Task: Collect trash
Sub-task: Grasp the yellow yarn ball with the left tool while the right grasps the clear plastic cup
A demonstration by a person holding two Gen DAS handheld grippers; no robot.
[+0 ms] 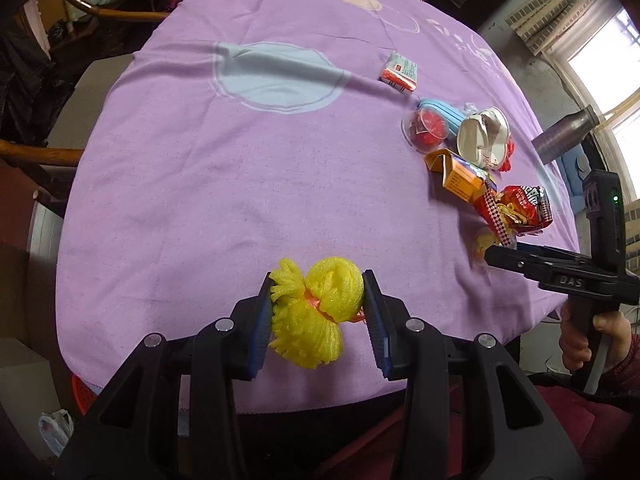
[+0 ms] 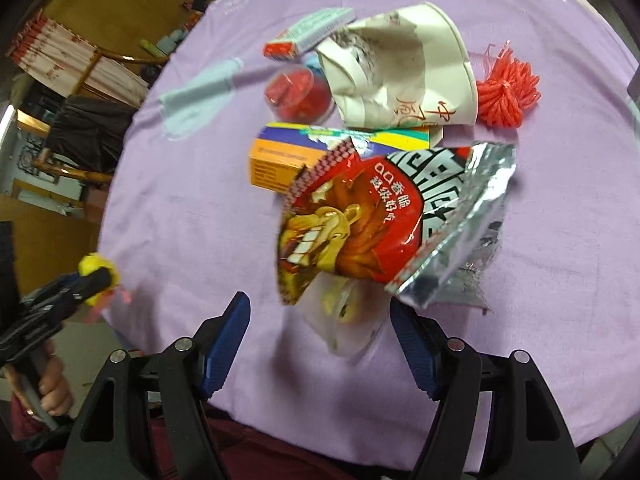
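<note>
Left gripper point(image 1: 318, 312): your fingers clamp the yellow foam net point(image 1: 310, 312), soft, light | right gripper point(image 2: 320, 344): fingers spread; between them the clear wrapper point(image 2: 344, 320), flimsy, pinch its middle.

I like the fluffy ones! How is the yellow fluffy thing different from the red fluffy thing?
The yellow foam net is clamped in the left gripper; the red foam net lies on the purple tablecloth. The yellow one is off by itself; the red one sits beside the crushed paper cup. Both are frilly foam.

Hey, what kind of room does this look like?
Probably a lived-in home dining room: a round table under a purple tablecloth, a wooden chair beside it, and a curtained window.
</note>
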